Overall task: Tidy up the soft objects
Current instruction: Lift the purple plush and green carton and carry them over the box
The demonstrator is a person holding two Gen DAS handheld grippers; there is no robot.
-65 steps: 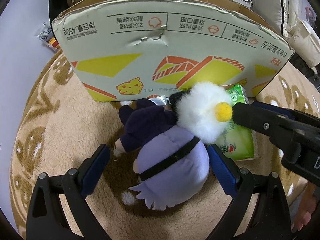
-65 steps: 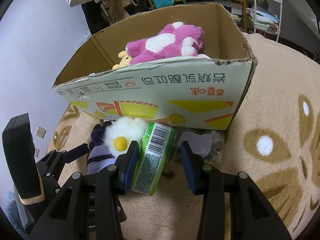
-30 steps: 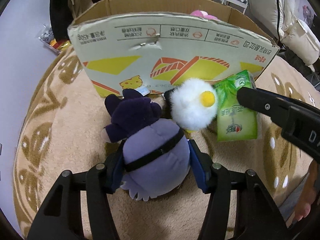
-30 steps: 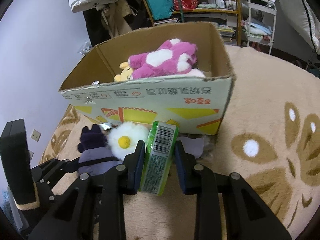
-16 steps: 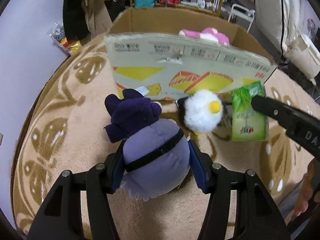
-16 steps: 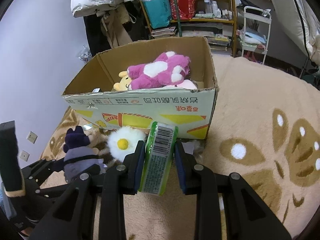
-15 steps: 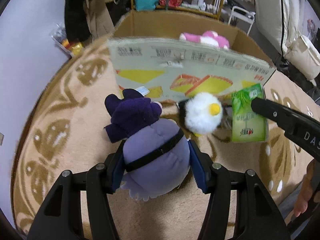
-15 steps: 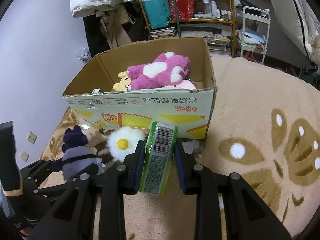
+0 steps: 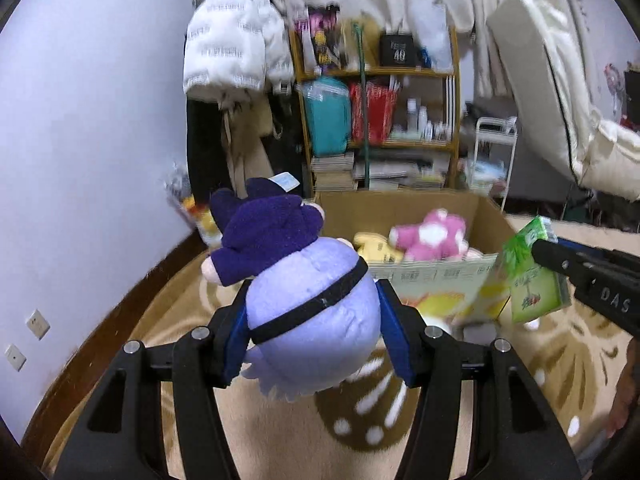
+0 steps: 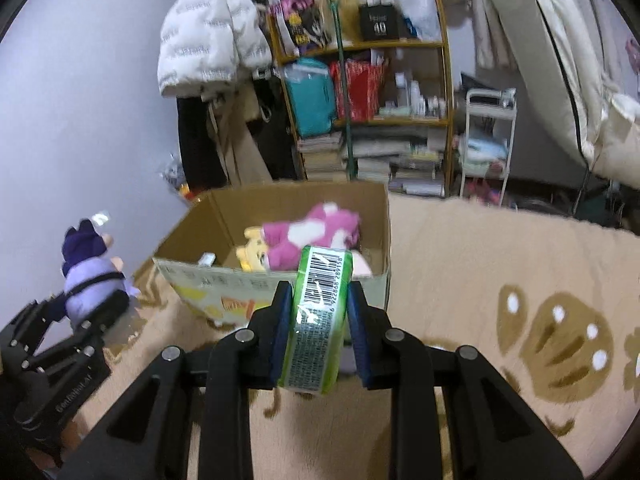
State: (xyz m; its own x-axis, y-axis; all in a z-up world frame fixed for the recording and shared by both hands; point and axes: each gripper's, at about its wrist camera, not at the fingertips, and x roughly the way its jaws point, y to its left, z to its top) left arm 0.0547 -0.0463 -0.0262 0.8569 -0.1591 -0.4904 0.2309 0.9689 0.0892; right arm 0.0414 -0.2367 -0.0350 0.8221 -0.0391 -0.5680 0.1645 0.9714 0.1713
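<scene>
My left gripper is shut on a purple plush toy with a dark hood and holds it in the air, left of the open cardboard box. The toy also shows in the right wrist view. My right gripper is shut on a green tissue pack and holds it raised in front of the box; the pack also shows in the left wrist view. A pink plush and a yellow plush lie inside the box.
The box stands on a beige patterned rug. Behind it are a wooden shelf full of bags and books, a white rack, and hanging coats. A wall runs along the left.
Both grippers have risen from the rug, lifting the purple plush and the tissue pack to about the height of the box rim. The white fluffy toy stays below, mostly out of sight.
</scene>
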